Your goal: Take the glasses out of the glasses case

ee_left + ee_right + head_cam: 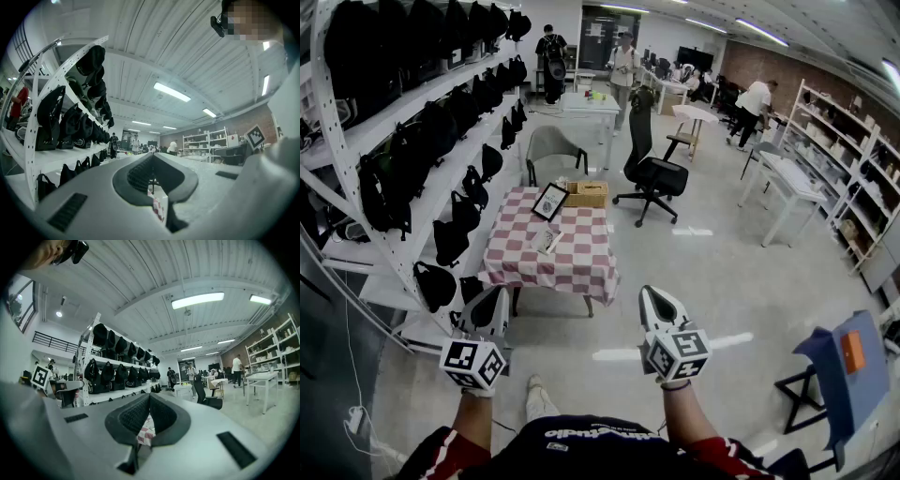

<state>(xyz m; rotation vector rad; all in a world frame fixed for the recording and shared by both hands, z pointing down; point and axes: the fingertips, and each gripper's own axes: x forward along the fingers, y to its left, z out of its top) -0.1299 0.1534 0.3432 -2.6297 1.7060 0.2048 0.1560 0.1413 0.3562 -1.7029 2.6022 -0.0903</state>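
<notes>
A small table with a red-and-white checked cloth (pixel 572 267) stands a few steps ahead in the head view. On it lies a pale, flat glasses case (pixel 546 241); the glasses do not show. My left gripper (pixel 486 302) and right gripper (pixel 654 298) are held low in front of me, well short of the table. Each is shut with nothing between its jaws. In the left gripper view the left gripper (pixel 151 156) points toward the room, with a bit of checked cloth (pixel 158 206) showing below the jaws. The right gripper (pixel 149 396) does likewise, with checked cloth (pixel 147 431) in its view.
A dark framed picture (pixel 550 201) and a wooden box (pixel 588 194) sit at the table's far end. White shelving with black bags (pixel 441 131) runs along the left. A grey chair (pixel 553 148), a black office chair (pixel 652 173), white tables and several people are farther back. A blue stand (pixel 848 370) is at right.
</notes>
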